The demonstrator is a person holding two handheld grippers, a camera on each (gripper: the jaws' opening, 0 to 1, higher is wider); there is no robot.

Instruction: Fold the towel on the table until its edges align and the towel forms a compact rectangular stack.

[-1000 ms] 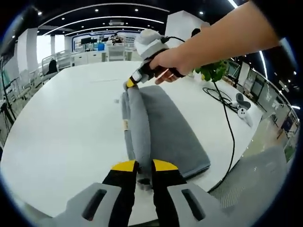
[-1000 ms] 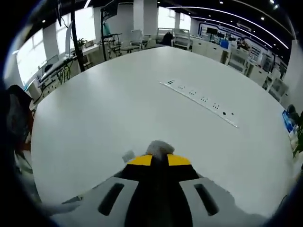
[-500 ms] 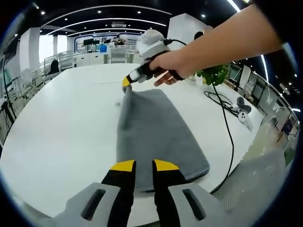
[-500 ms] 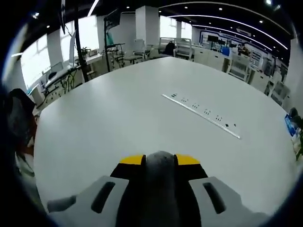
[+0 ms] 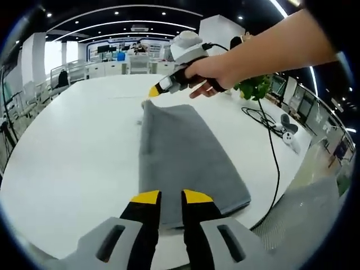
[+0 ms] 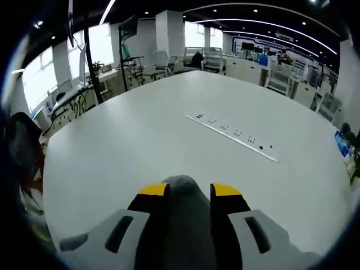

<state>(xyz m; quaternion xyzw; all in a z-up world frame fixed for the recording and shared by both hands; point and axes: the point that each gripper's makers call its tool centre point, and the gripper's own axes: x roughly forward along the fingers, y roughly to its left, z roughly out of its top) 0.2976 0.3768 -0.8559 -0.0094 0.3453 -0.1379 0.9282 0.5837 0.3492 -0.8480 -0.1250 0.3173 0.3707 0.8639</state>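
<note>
Grey towel (image 5: 181, 157) lies flat on the white bench (image 5: 73, 163), folded into a long rectangle running straight ahead of the left hand-held gripper (image 5: 166, 197) toward the right hand-held gripper (image 5: 153, 90). Left hand-held gripper: jaws a narrow gap apart, yellow tips over the towel's near edge, nothing visibly pinched between them. Right hand-held gripper, held in a hand (image 5: 211, 72), sits just above the towel's far corner; from the left gripper view its jaws appear apart from the cloth. In the right gripper view its jaws stand parted with the towel (image 6: 183, 225) showing grey between them; actual grip cannot be told. A socket strip (image 6: 232, 138) is set into the bench well ahead. Black cable (image 5: 270, 140) trails right of the towel.
</note>
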